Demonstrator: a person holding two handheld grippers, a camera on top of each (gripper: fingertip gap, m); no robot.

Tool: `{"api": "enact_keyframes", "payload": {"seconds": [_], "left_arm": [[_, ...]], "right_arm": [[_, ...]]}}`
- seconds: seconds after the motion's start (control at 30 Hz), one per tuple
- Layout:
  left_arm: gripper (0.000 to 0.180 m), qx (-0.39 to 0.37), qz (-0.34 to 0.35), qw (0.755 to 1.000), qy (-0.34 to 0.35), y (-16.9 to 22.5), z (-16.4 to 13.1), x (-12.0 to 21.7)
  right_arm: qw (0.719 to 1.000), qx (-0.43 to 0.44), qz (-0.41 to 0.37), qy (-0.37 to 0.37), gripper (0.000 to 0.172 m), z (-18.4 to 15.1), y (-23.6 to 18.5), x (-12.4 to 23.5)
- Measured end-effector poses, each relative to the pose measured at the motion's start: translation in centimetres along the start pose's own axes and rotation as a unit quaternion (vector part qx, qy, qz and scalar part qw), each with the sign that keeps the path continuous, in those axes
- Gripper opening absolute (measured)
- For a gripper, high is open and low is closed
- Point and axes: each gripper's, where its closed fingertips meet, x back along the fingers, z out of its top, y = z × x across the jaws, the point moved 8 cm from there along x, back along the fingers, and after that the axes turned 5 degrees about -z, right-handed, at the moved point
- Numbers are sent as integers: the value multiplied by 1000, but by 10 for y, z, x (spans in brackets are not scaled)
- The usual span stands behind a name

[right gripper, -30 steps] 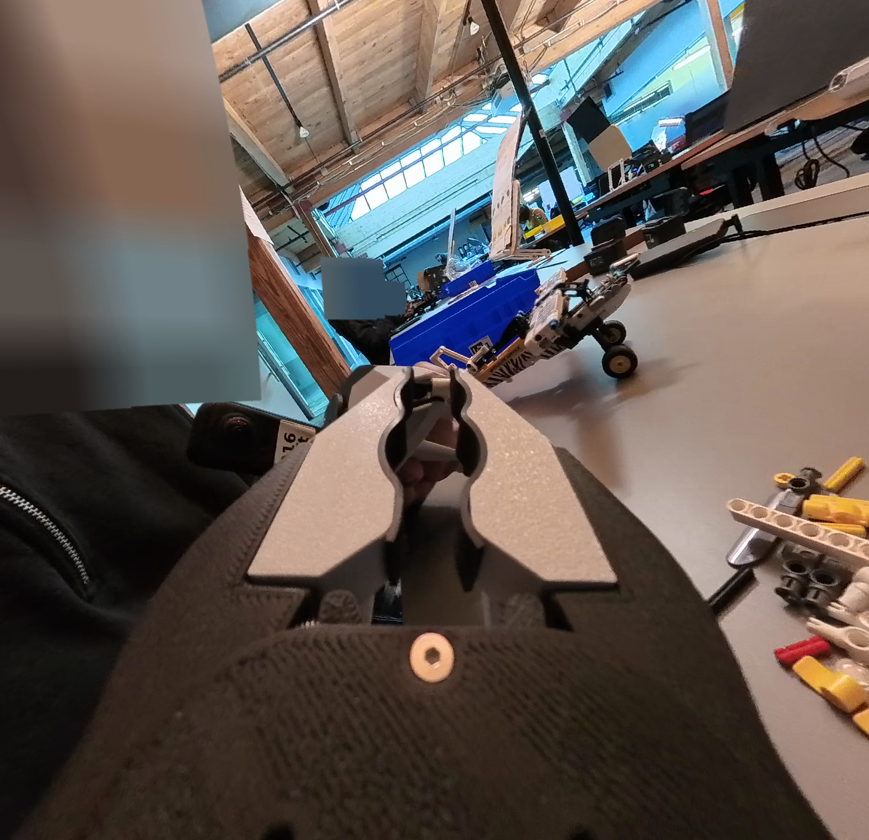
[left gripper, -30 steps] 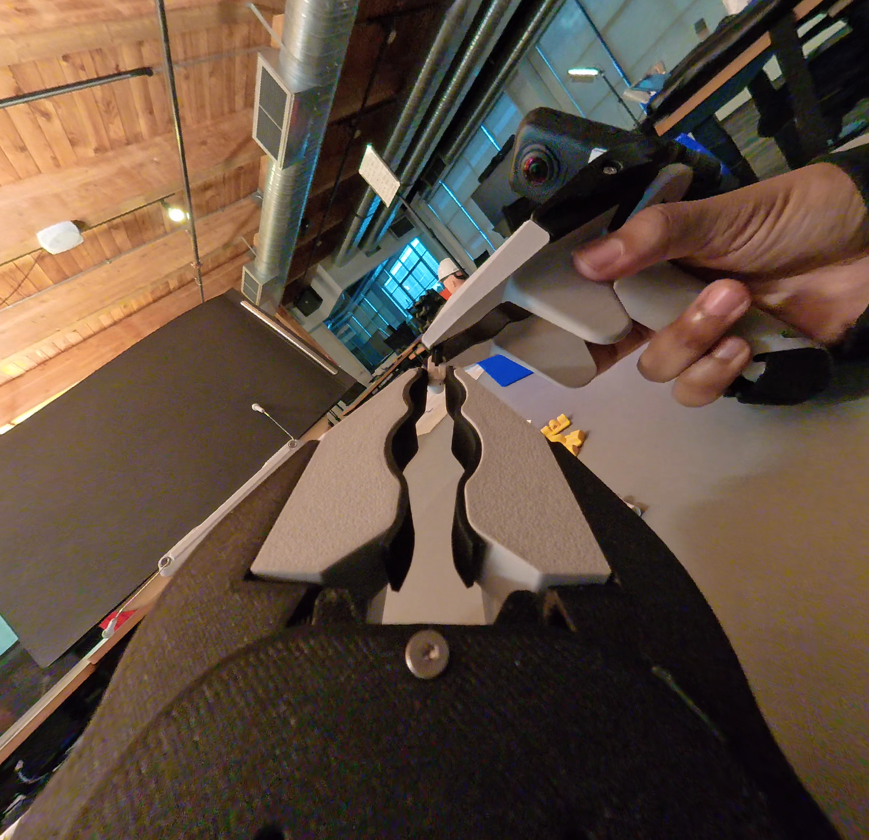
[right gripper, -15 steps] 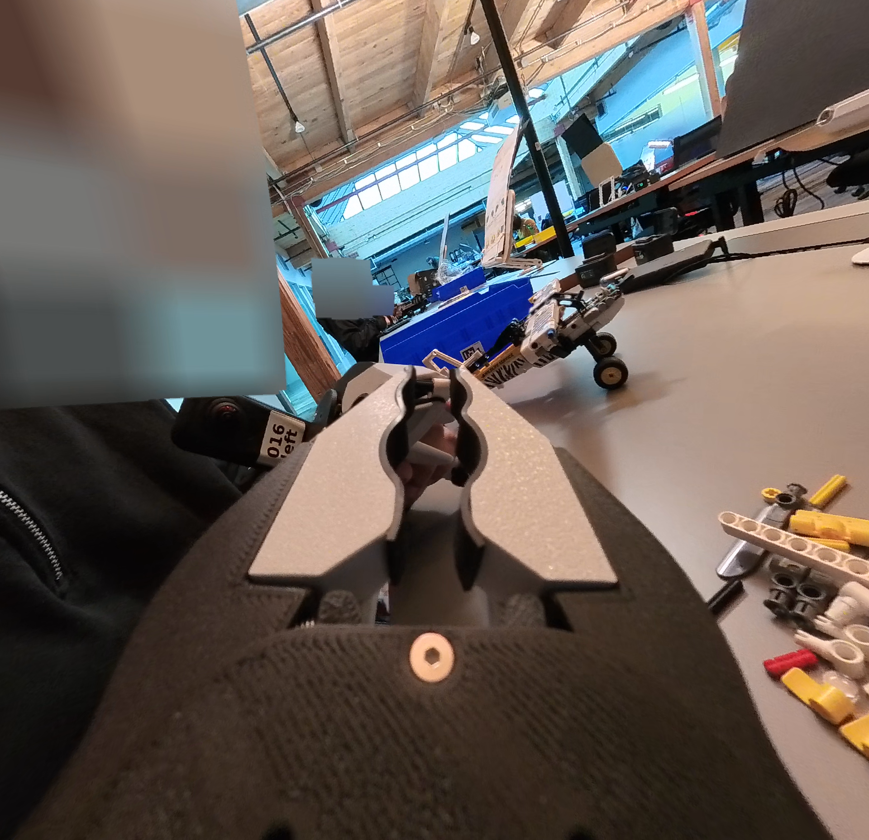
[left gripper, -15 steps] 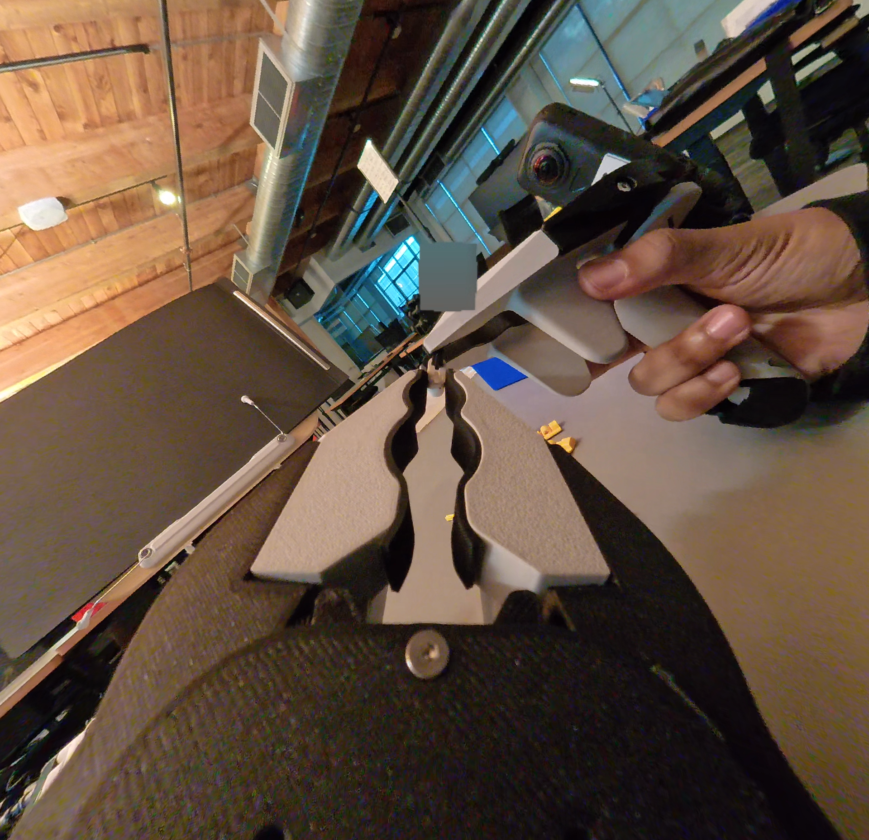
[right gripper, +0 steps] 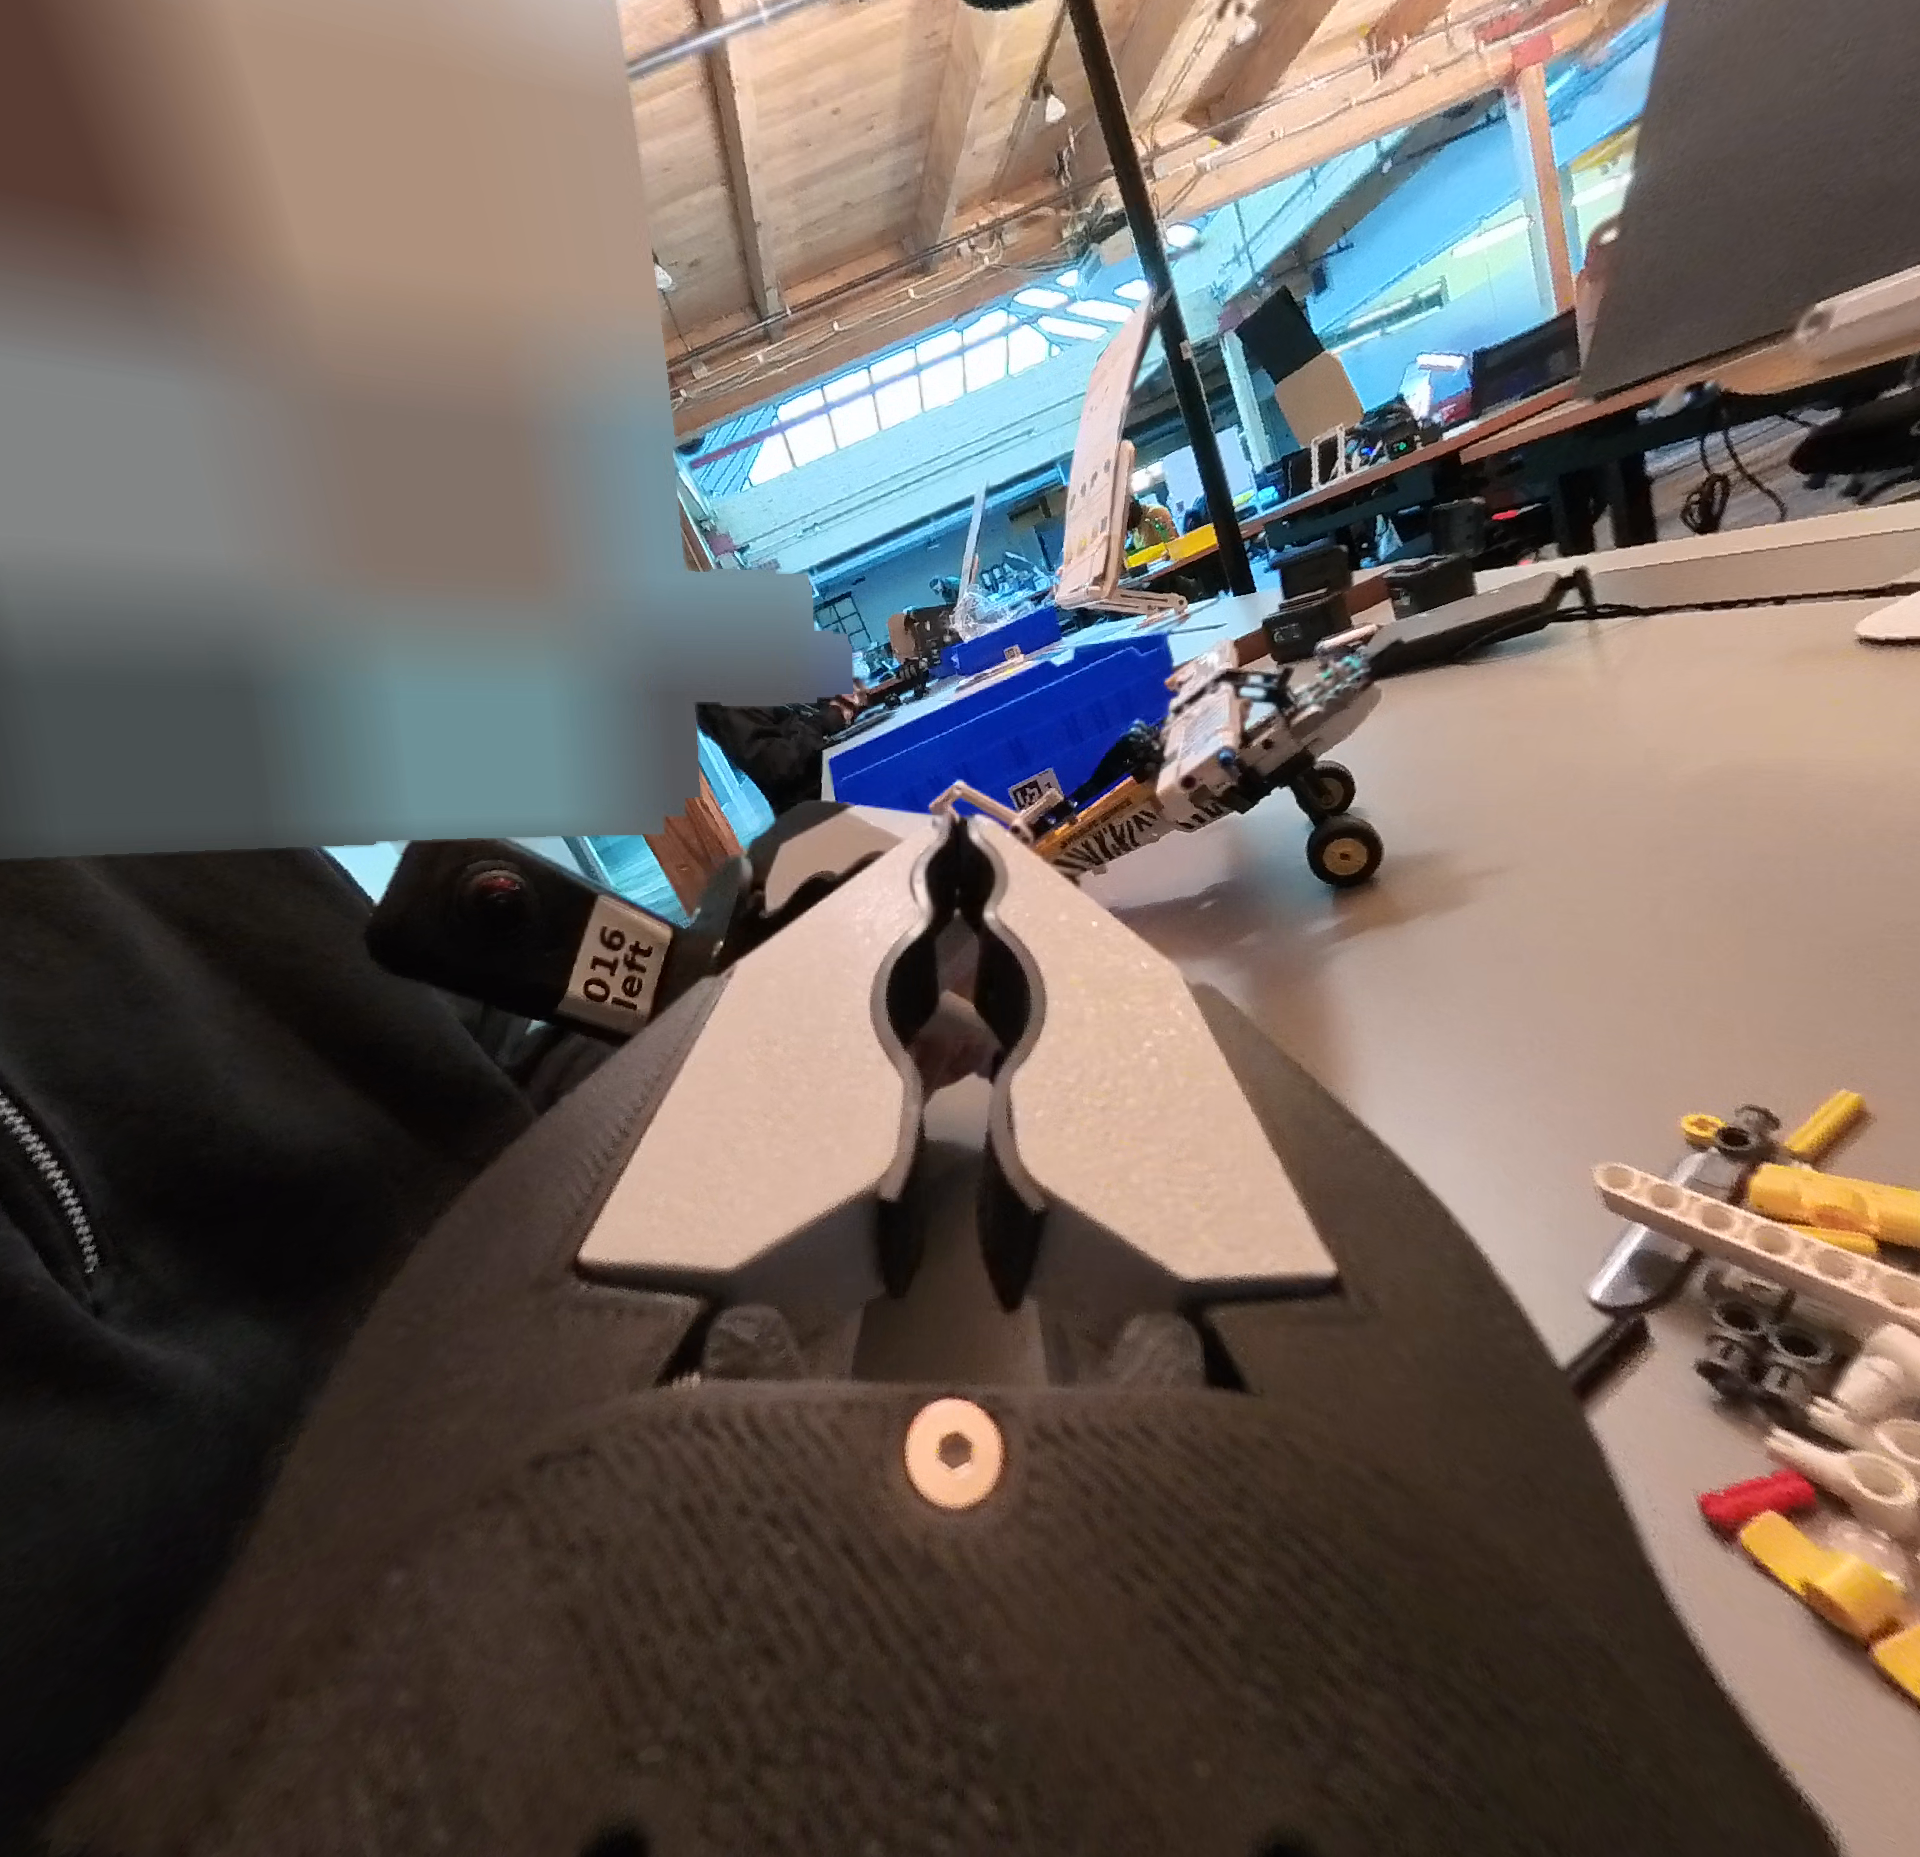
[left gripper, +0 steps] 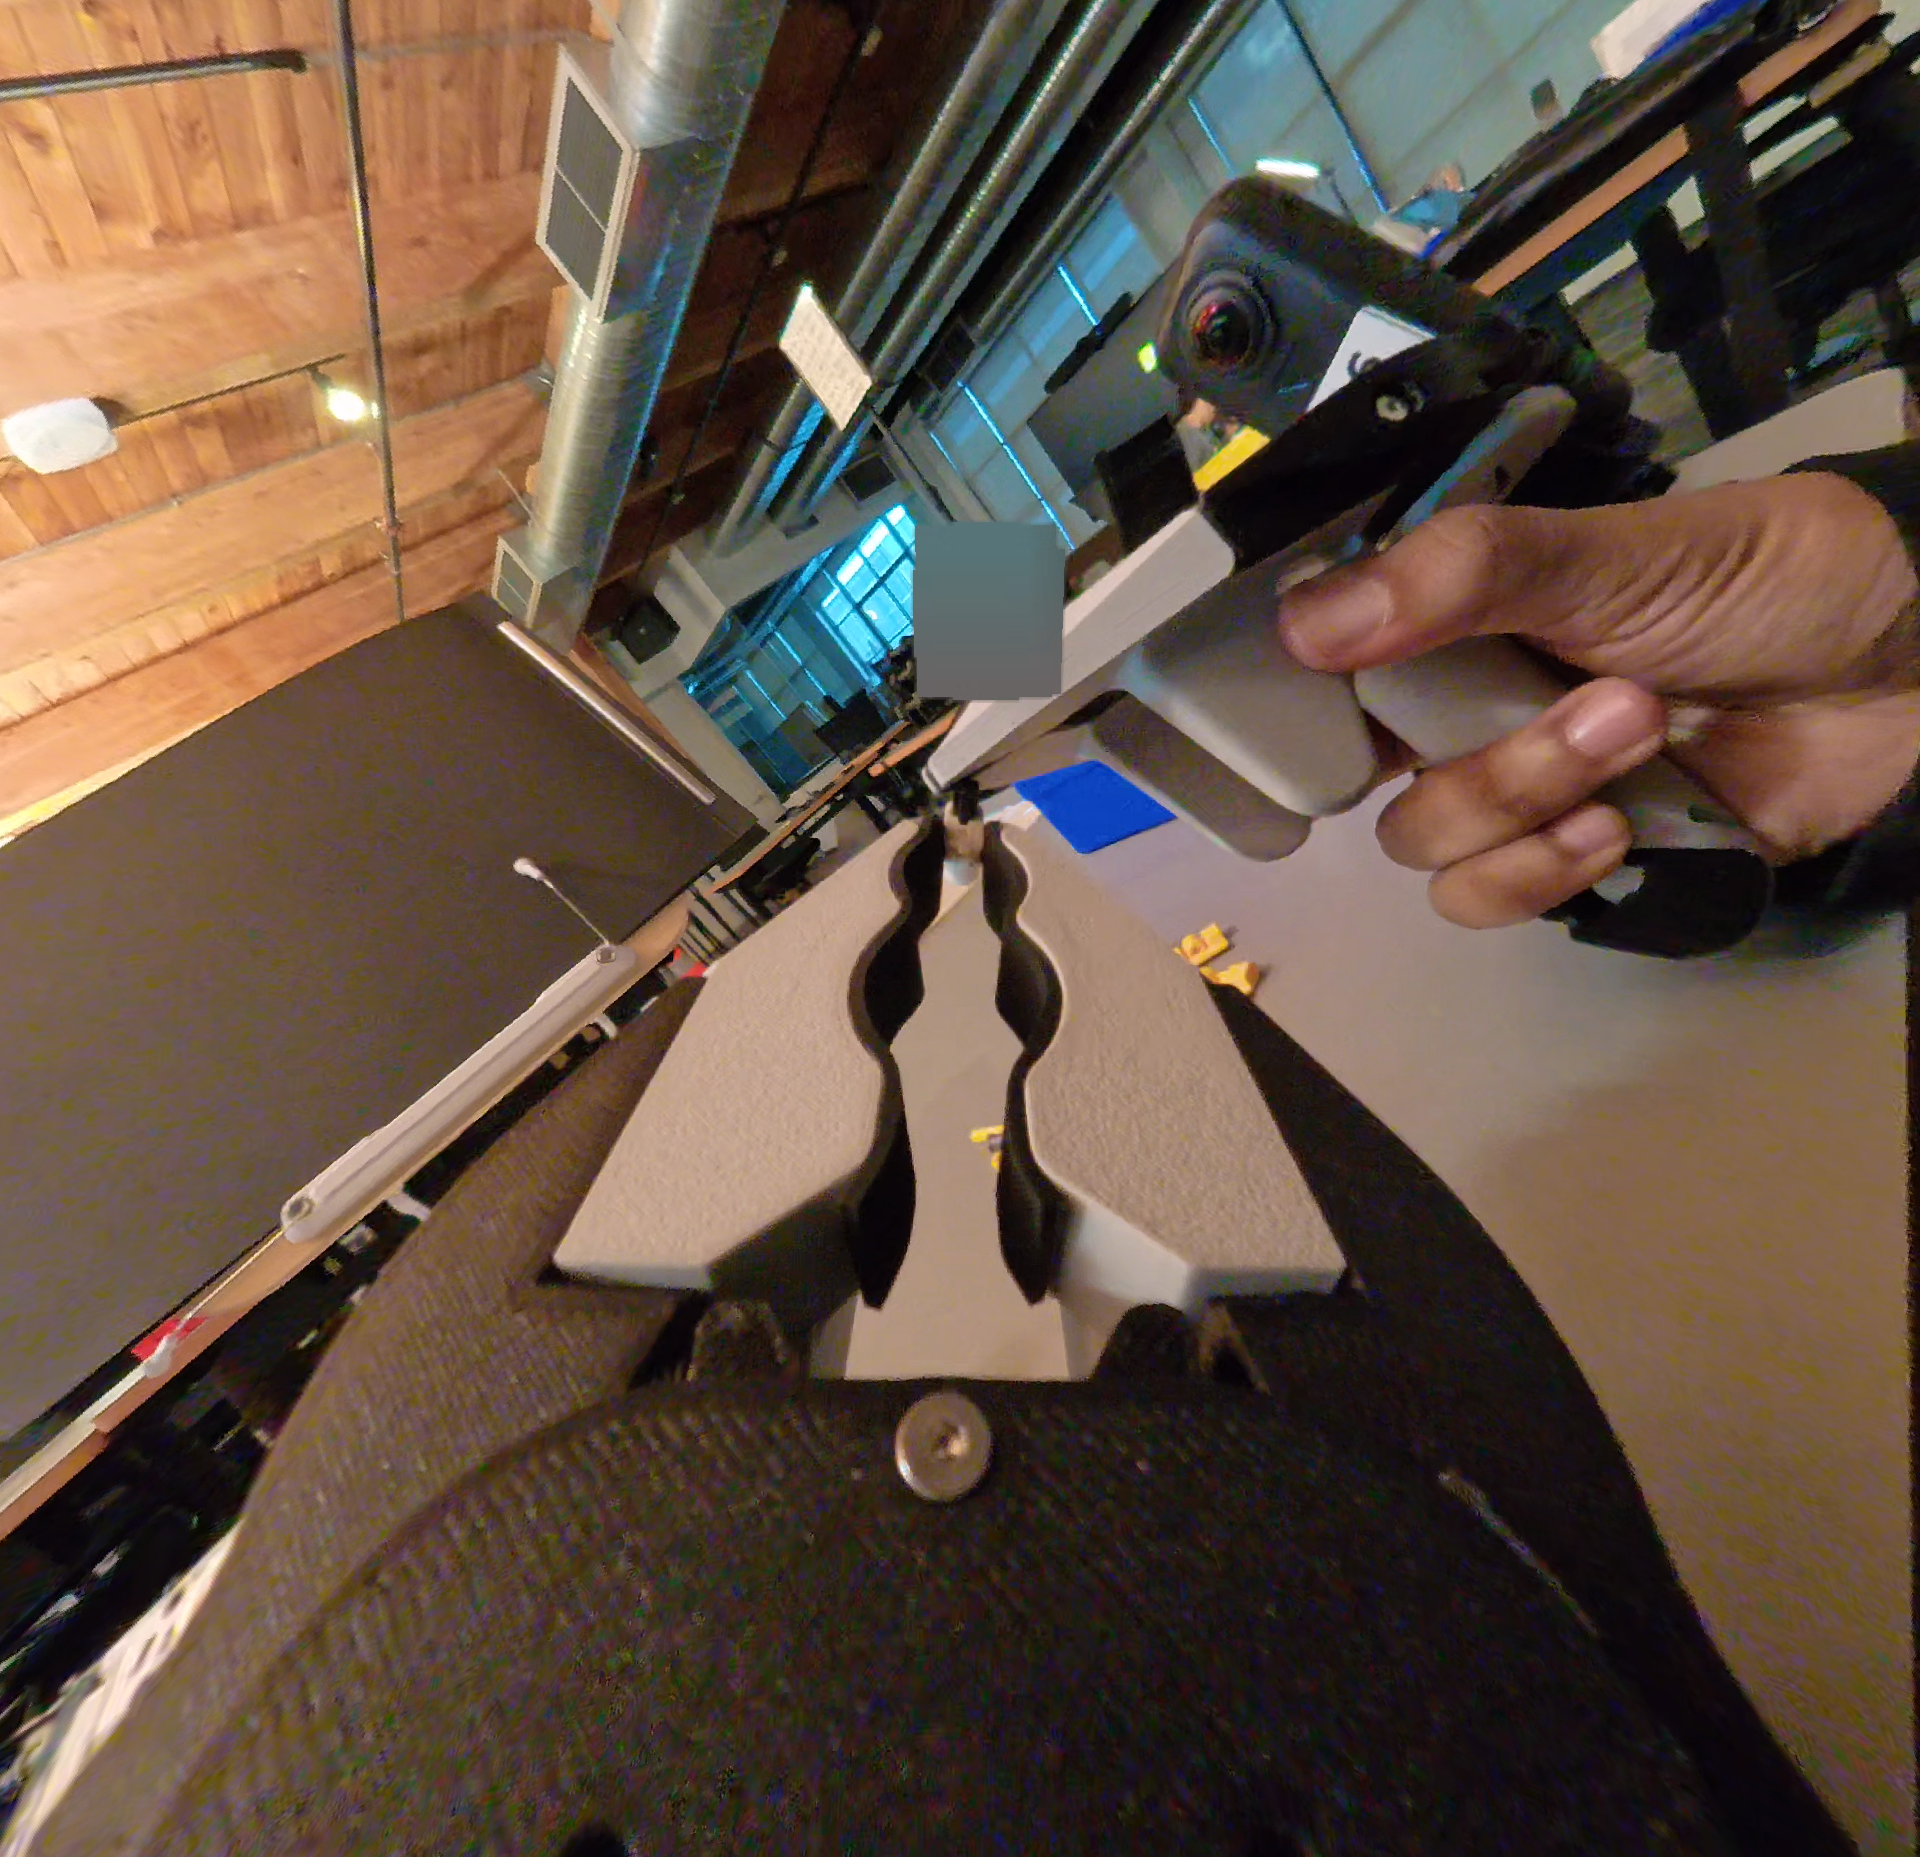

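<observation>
Left wrist view: your left gripper [left gripper: 961, 851] pinches a small pale piece [left gripper: 958, 843] at its tips, and the right gripper's [left gripper: 951, 773] closed tips touch that piece from 12 o'clock. Open grey table [left gripper: 1558, 1184] spreads toward 3 o'clock, past yellow pieces [left gripper: 1216, 960]. In the right wrist view, your right gripper [right gripper: 958, 846] is shut tip to tip; the wheeled model [right gripper: 1226, 768] sits at 1 o'clock, loose parts [right gripper: 1787, 1288] at 4 o'clock.

Tiny pinched piece [left gripper: 957, 839] (kind unclear)
</observation>
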Motion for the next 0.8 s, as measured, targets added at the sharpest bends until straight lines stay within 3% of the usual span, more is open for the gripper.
{"api": "enact_keyframes", "payload": {"seconds": [0.23,0.3,0.37,0.43,0.53,0.8], "left_arm": [[2,-8,13,1000,12,-1,1,0],[2,-21,17,999,17,0,2,1],[3,-32,21,999,20,1,2,2],[3,-33,27,999,25,1,3,2],[2,-35,33,998,29,0,4,4],[2,-52,63,996,31,-2,4,5]], "right_arm": [[999,42,-21,7,0,4,-6,-4],[998,51,-42,13,32,6,-2,-3],[998,35,-51,6,51,7,4,-1],[999,-6,-37,-10,59,4,8,-2],[999,-45,-11,-9,46,1,7,-5],[1000,-20,-12,-21,30,7,-3,-5]]}}
